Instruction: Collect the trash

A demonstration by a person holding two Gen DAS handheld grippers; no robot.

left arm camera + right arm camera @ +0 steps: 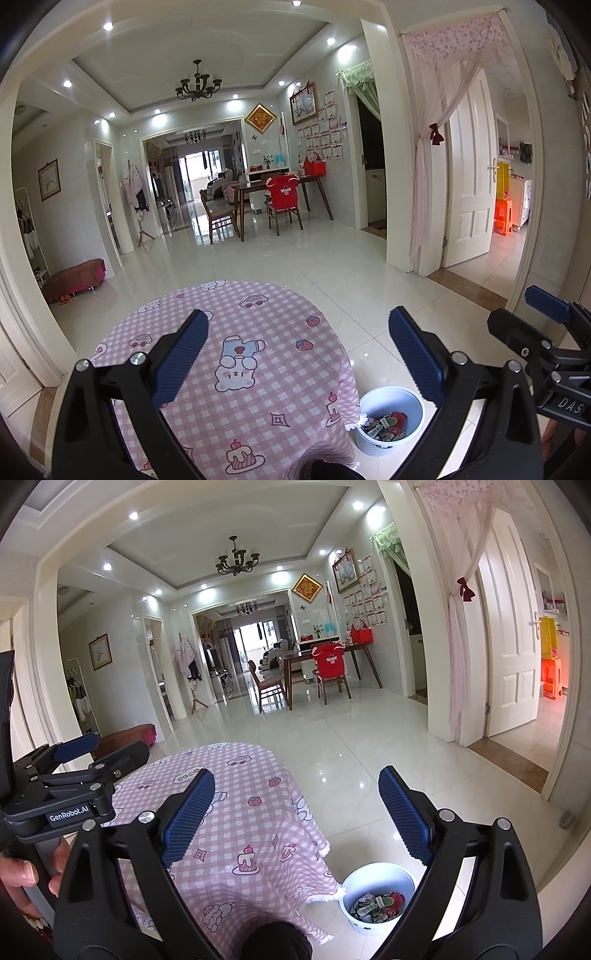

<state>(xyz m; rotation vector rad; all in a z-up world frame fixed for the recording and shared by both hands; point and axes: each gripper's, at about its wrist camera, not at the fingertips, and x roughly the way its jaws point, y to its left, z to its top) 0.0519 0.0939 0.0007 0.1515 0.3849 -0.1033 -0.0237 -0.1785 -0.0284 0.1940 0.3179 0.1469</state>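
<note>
1. Hovering above the round table here, both grippers held up over the pink checked tablecloth with its cartoon bears and cakes.
2. Left gripper: the two blue ribbed pads are spread wide apart, nothing between them, just cloth and floor showing through the gap.
3. Right gripper: same deal, pads spread wide and holding nothing. In the left wrist view it pokes in at the far right edge; in the right wrist view the left one shows at the far left edge, so they sit side by side.
4. A hand is wrapped around the left tool's handle, at the lower left of the right wrist view.
5. The trash is a pile of crumpled wrappers, green and red ones mixed in, lying inside the white bin. The bin stands on the glossy tiled floor just beside the table, right where the cloth's fringed hem hangs down.
6. The tabletop looks bare from both cameras, only the print on the cloth.
7. Further back there's a wooden dining table, with a red cover on one chair.
</note>
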